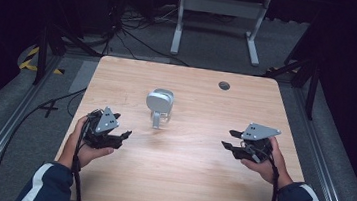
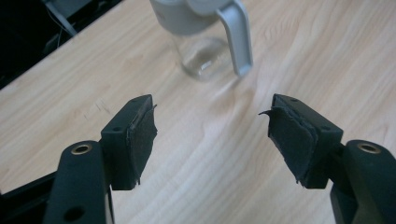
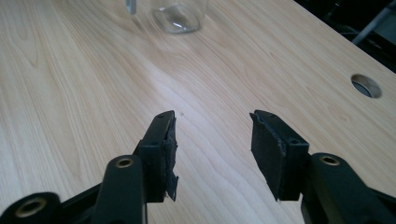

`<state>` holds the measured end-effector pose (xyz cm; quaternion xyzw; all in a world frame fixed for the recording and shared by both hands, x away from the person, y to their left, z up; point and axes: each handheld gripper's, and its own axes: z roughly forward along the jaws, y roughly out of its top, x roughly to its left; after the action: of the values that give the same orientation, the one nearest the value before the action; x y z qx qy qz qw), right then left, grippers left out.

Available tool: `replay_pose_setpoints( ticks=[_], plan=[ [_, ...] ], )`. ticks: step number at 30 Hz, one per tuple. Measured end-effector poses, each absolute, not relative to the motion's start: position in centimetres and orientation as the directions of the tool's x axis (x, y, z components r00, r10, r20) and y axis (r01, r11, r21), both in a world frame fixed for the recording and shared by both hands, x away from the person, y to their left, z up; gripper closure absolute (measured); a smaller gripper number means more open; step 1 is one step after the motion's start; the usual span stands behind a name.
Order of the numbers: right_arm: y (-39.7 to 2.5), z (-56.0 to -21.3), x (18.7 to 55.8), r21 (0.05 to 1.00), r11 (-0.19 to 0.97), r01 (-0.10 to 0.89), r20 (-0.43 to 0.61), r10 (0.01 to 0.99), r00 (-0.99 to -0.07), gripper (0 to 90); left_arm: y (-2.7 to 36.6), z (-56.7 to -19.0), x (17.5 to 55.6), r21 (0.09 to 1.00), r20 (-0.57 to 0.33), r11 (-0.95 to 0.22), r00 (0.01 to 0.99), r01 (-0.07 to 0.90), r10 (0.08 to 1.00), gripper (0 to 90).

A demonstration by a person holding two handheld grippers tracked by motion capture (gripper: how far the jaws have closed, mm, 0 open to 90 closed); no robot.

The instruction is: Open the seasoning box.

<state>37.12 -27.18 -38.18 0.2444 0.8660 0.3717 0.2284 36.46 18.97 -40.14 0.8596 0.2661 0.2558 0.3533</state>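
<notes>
A clear pitcher with a grey lid and grey handle (image 1: 159, 106) stands upright near the middle of the wooden table (image 1: 183, 181). My left gripper (image 1: 123, 141) hovers low at the table's left, open and holding nothing. In the left gripper view the pitcher (image 2: 205, 32) stands ahead of the spread jaws, its handle turned toward me, and the gripper (image 2: 212, 128) is well short of it. My right gripper (image 1: 228, 139) is at the table's right, open and holding nothing. In the right gripper view the pitcher's glass base (image 3: 180, 16) shows far ahead of the gripper (image 3: 212, 140).
A round cable hole (image 1: 224, 85) sits in the table's far right part, also the hole (image 3: 366, 85) in the right gripper view. Beyond the table stand a white desk frame (image 1: 219, 19), cables and dark stands on a grey floor.
</notes>
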Motion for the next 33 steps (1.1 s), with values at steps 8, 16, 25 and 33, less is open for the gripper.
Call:
replay_pose_setpoints(
  ticks=[8,16,25,33],
  plan=[
    [-29.7,-39.1,35.3,0.725,0.633,0.270,-0.253,0.610,-0.751,45.0,19.0,-42.1,35.1,0.694,0.266,-0.659,0.748,0.288,0.608,31.0],
    [-32.9,-40.4,33.4,0.719,0.623,0.308,-0.251,0.647,-0.720,39.7,19.4,-44.5,34.1,0.686,0.214,-0.658,0.778,0.310,0.590,29.2],
    [-36.9,-43.2,32.2,0.734,0.541,0.411,-0.170,0.731,-0.661,34.5,20.1,-46.5,33.6,0.686,0.110,-0.633,0.808,0.359,0.579,26.9],
    [-39.2,-45.8,31.5,0.721,0.486,0.495,-0.086,0.771,-0.631,31.0,21.2,-48.1,33.5,0.726,-0.017,-0.549,0.809,0.415,0.588,23.3]
  ],
)
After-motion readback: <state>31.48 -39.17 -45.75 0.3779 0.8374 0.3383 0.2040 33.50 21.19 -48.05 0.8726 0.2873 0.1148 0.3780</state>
